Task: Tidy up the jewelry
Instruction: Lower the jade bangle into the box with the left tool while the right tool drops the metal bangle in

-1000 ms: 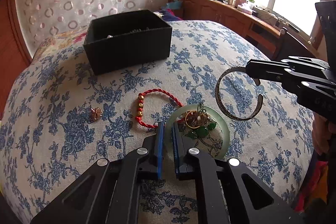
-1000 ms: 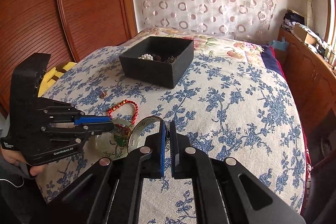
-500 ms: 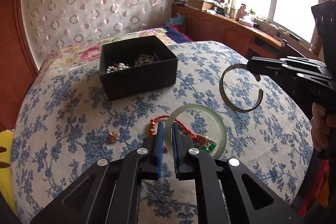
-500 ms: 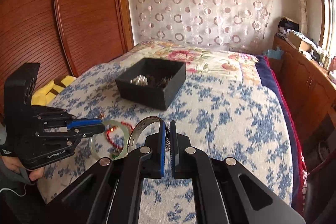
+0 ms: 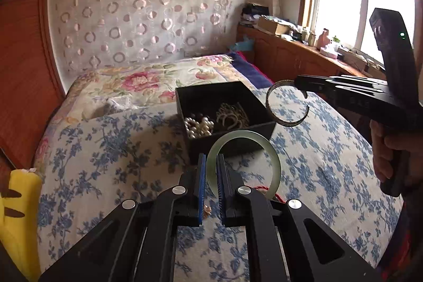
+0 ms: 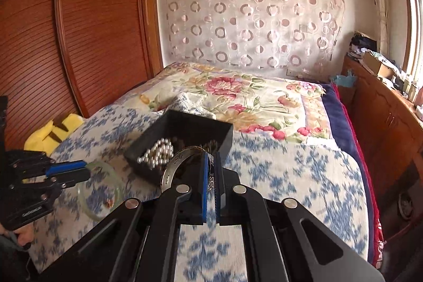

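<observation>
Each gripper clamps its piece by the rim, left gripper the bangle, right gripper the cuff, clear for release into the box.

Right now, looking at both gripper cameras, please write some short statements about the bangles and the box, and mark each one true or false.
1. The left gripper holds a pale green bangle. True.
2. The right gripper is empty. False: it is shut on an open metal bangle.
3. The black box holds white pearls. True.
4. The green bangle lies inside the box. False: it is held up in front of it.
5. The bed cover has blue flowers. True.
</observation>
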Available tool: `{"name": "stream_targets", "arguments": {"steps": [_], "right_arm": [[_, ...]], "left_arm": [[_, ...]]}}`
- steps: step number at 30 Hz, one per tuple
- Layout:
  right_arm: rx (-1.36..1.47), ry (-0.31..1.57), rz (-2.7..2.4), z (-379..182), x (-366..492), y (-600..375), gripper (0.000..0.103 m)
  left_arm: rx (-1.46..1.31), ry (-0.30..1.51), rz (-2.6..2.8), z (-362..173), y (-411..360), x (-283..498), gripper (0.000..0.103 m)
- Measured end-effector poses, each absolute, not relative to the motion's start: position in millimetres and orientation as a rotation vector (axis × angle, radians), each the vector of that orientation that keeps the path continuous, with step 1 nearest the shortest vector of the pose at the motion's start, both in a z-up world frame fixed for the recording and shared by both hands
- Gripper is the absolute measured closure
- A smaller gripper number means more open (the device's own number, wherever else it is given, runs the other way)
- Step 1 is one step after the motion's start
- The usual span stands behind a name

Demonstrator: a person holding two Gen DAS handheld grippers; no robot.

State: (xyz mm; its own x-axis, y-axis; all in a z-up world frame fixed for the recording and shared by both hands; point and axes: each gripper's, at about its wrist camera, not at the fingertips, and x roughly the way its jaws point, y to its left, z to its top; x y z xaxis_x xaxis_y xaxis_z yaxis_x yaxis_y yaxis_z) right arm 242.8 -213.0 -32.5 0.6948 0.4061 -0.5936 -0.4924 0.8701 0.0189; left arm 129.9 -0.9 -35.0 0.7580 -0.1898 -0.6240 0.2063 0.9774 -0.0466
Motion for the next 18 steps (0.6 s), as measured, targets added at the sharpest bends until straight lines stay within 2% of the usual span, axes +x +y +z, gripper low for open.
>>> {"name": "stream_targets", "arguments": {"steps": [9, 18], "right_arm": [[-0.175, 0.669, 0.484, -51, 287, -177, 0.098], [-0.185, 0.735, 0.506, -70, 297, -166, 0.098]], "left_arm": [[0.007, 0.658, -0.168, -27, 18, 150, 0.096], [-0.001, 0.67, -0.138, -29, 27, 174, 0.096]]}}
